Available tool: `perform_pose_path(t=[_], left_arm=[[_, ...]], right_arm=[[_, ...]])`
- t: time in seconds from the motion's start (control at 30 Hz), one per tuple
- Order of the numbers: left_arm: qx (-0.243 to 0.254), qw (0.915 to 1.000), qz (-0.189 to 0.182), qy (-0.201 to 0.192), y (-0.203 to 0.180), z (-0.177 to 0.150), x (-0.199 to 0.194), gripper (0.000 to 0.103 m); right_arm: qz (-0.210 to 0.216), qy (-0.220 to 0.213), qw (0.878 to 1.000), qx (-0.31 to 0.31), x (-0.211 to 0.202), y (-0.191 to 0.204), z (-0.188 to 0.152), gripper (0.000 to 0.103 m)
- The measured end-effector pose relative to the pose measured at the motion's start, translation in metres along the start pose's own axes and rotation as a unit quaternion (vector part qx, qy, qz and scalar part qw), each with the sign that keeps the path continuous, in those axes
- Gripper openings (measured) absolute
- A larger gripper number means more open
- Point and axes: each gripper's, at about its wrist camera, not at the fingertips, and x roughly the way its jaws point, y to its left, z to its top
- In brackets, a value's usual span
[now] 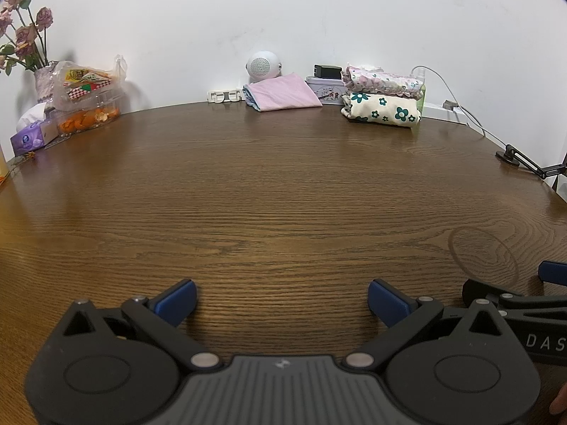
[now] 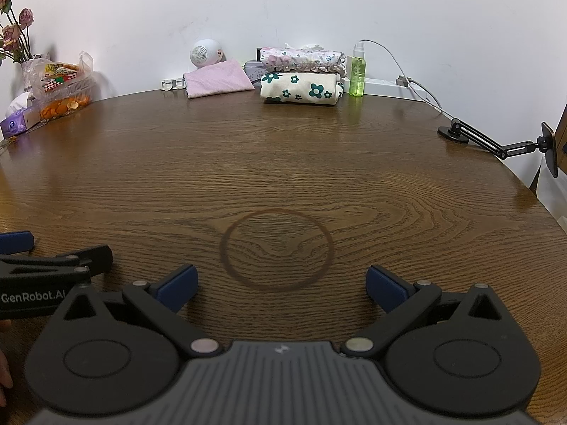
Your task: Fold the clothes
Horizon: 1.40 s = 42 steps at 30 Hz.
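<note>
Left gripper (image 1: 282,299): released, nothing held, poised low over the near edge of the bench (image 1: 269,194).
Right gripper (image 2: 281,283): released, nothing held, just beside the left; both judged to be at rest.
Clothes: floral stack (image 2: 301,72) and pink cloth (image 2: 219,78) set folded at the far edge, against the wall, judged stored clear of the working middle.
Unfolded garment: none seen.
</note>
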Motion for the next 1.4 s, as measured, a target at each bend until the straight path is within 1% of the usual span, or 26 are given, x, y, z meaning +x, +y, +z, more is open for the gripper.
perform_pose_path(t=[0.2,0.33,0.57,0.67,0.73,0.77,0.83,0.93,1.0,1.07,1.13,1.17,1.2,1.23,1.27,1.3,1.33,1.37,1.4], left_arm=[[0.001,1.0,0.0,0.0,-0.008,-0.001,0.006,0.103],[0.0,1.0,-0.001,0.0,-0.001,-0.001,0.005,0.103],[0.0,1.0,-0.003,0.002,0.001,-0.001,0.003,0.102],[0.001,0.9998,-0.013,-0.014,0.012,0.029,0.015,0.099],[0.002,0.9995,-0.02,-0.026,0.019,0.049,0.024,0.099],[0.002,0.9992,-0.023,-0.032,0.023,0.06,0.028,0.099],[0.003,0.9986,-0.03,-0.043,0.03,0.08,0.037,0.1],[0.004,0.9974,-0.04,-0.06,0.041,0.11,0.05,0.1],[0.005,0.9963,-0.047,-0.072,0.049,0.131,0.058,0.1],[0.006,0.9951,-0.053,-0.083,0.056,0.151,0.067,0.1],[-0.034,0.9951,-0.044,-0.082,0.069,0.182,0.098,0.1],[-0.068,0.9947,-0.038,-0.066,0.078,0.199,0.121,0.099],[-0.097,0.9931,-0.043,-0.049,0.086,0.213,0.143,0.099],[-0.125,0.9903,-0.049,-0.032,0.094,0.227,0.164,0.096],[-0.153,0.986,-0.065,-0.011,0.102,0.241,0.188,0.092],[-0.171,0.9824,-0.074,0.002,0.107,0.251,0.206,0.09],[-0.188,0.9792,-0.076,0.011,0.112,0.26,0.224,0.089],[-0.204,0.9756,-0.078,0.02,0.118,0.268,0.243,0.083],[-0.226,0.9709,-0.075,0.022,0.122,0.274,0.259,0.079]], right_arm=[[0.0,0.0,1.0,0.0,0.0,0.0,0.0,0.102],[0.0,0.0,1.0,0.0,0.0,0.0,0.0,0.102],[0.003,-0.001,1.0,-0.003,-0.002,0.001,0.0,0.103],[0.015,0.008,1.0,-0.013,0.001,0.005,0.004,0.103],[0.033,0.017,0.999,-0.02,0.003,0.008,0.012,0.103],[0.044,0.017,0.999,-0.023,0.004,0.01,0.017,0.103],[0.059,0.003,0.998,-0.034,0.007,0.015,0.029,0.103],[0.069,-0.009,0.995,-0.065,0.019,0.025,0.061,0.103],[0.076,-0.024,0.994,-0.072,0.031,0.028,0.095,0.103],[0.093,-0.042,0.992,-0.071,0.05,0.028,0.139,0.103],[0.11,-0.049,0.99,-0.07,0.08,0.031,0.182,0.103],[0.118,-0.045,0.99,-0.064,0.1,0.033,0.206,0.103],[0.129,-0.036,0.989,-0.055,0.121,0.035,0.228,0.103],[0.138,-0.026,0.989,-0.044,0.142,0.037,0.248,0.102],[0.14,-0.016,0.989,-0.032,0.163,0.039,0.267,0.102],[0.147,-0.005,0.989,-0.024,0.182,0.042,0.282,0.102],[0.154,0.007,0.988,-0.017,0.202,0.045,0.298,0.1],[0.158,0.014,0.987,-0.013,0.219,0.048,0.311,0.096],[0.162,0.021,0.986,-0.009,0.236,0.051,0.324,0.095]])
